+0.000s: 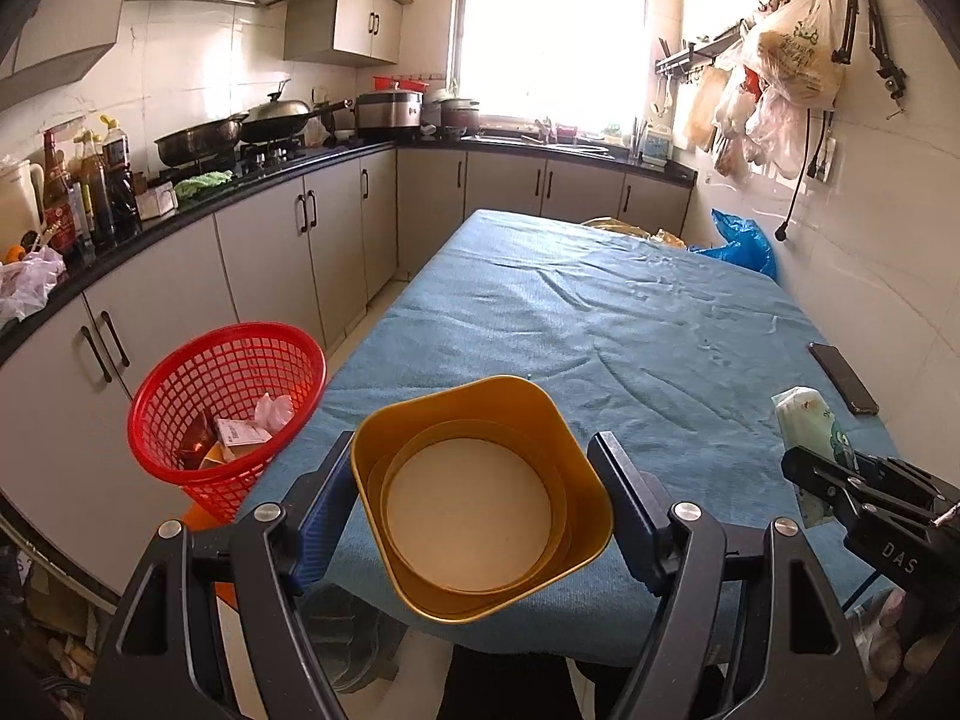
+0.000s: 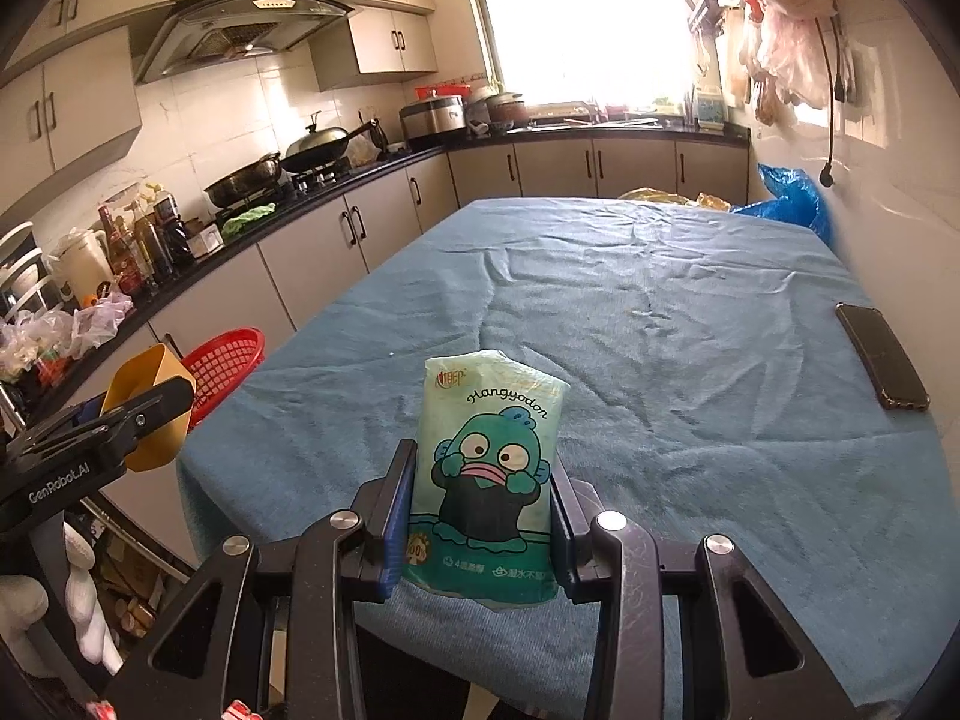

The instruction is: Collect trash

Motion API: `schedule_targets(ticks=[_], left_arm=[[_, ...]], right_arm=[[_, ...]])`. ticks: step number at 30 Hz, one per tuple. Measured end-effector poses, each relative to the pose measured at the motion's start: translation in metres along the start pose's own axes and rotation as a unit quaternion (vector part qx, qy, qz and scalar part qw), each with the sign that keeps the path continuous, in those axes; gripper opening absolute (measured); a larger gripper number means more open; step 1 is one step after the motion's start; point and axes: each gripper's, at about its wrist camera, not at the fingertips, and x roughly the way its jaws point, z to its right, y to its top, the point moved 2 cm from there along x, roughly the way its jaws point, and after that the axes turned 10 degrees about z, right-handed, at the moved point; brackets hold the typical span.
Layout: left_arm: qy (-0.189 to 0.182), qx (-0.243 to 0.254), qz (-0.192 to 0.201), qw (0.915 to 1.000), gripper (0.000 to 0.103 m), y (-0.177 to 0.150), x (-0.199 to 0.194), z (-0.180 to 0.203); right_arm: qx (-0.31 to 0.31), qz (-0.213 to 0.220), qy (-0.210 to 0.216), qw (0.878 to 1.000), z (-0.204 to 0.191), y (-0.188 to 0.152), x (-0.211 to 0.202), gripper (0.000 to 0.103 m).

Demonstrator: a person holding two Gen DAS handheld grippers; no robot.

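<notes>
red mesh plastic basket (image 1: 228, 414) already holds scraps; left gripper (image 1: 480, 474) clamps a square yellow tub (image 1: 480, 498), right gripper (image 2: 483, 516) a green tissue pack (image 2: 489, 480) (both undropped).

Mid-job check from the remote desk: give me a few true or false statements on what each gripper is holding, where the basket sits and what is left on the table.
1. The left gripper is clamped on a yellow container. True.
2. The yellow container is full of trash. False: it looks empty, only its pale bottom shows.
3. The right gripper holds a tissue pack with a cartoon fish. True.
4. The red basket stands on the blue tablecloth. False: it sits off the table's left edge, beside the cabinets.
5. The red basket already has wrappers and paper in it. True.
6. A phone lies in the red basket. False: it lies on the tablecloth near the right wall.
</notes>
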Motion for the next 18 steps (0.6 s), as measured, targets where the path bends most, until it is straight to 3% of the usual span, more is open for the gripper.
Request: schedule_targets(ticks=[8,16,18], left_arm=[[0.008,-0.019,-0.003,0.9998,0.075,0.014,0.008,-0.026],[0.015,-0.084,-0.013,0.9963,0.075,0.028,0.043,-0.093],[0.026,-0.079,-0.012,0.9964,0.075,0.033,0.048,-0.106]], right_arm=[[-0.011,0.005,0.004,1.000,-0.005,0.014,0.008,0.041],[-0.040,-0.006,0.020,0.999,-0.025,0.045,0.069,0.041],[-0.046,-0.011,0.025,0.999,-0.032,0.050,0.082,0.041]])
